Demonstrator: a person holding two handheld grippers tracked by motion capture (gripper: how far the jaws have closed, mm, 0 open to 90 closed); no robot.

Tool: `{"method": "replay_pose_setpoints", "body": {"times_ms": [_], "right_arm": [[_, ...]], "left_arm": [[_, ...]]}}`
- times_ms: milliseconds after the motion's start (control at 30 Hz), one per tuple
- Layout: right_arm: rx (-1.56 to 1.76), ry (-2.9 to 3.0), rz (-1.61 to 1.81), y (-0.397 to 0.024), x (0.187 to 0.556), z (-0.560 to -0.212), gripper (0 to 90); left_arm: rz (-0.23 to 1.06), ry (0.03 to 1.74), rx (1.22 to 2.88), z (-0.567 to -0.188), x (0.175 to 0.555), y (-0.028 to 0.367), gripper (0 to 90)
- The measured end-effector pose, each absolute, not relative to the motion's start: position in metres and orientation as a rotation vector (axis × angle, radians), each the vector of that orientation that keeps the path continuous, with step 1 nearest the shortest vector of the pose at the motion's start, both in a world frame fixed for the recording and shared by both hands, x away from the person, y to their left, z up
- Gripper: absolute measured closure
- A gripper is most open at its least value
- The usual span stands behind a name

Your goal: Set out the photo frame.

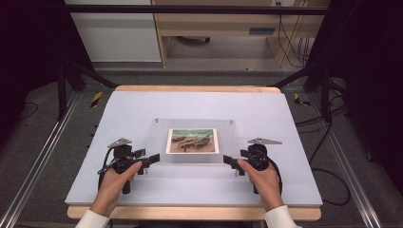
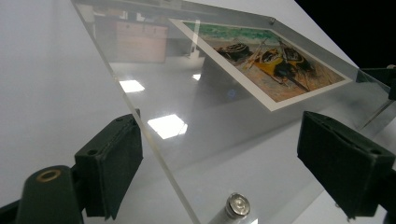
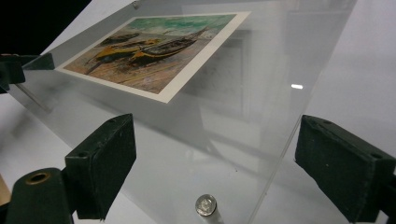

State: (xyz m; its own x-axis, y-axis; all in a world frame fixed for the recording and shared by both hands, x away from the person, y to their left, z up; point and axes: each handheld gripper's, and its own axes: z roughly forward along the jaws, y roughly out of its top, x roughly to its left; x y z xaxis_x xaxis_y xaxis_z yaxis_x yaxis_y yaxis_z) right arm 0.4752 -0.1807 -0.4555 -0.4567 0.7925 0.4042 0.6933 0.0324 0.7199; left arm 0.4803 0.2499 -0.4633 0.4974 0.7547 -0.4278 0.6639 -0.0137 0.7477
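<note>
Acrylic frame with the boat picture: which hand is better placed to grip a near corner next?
Left, marginally: the left tool is open astride the acrylic frame at its edge. The right tool is also open at its corner.

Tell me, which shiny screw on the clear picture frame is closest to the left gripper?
The round silver screw at the clear acrylic frame's near left corner: it sits between the left gripper's jaws, unlike the far-corner screws.
</note>
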Motion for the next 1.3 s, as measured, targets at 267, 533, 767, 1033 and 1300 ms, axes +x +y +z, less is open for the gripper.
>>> {"method": "replay_pose_setpoints", "body": {"times_ms": [267, 533, 767, 1033, 1300], "right_arm": [[1.624, 2.192, 1.440, -0.181, 0.479, -0.458, 14.0], [1.641, 2.188, 1.440, -0.181, 0.479, -0.458, 15.5], [1.646, 2.183, 1.443, -0.182, 0.479, -0.457, 17.9], [1.654, 2.183, 1.429, -0.182, 0.478, -0.456, 19.6], [1.643, 2.180, 1.430, -0.182, 0.477, -0.452, 24.6]], "left_arm": [[0.088, 1.205, 1.717, -0.465, 0.483, 0.249, 13.8], [0.042, 1.201, 1.703, -0.468, 0.485, 0.248, 14.1], [0.027, 1.215, 1.697, -0.467, 0.485, 0.250, 18.4], [0.022, 1.228, 1.709, -0.463, 0.484, 0.251, 21.0], [0.104, 1.213, 1.687, -0.452, 0.481, 0.253, 27.5]]}}
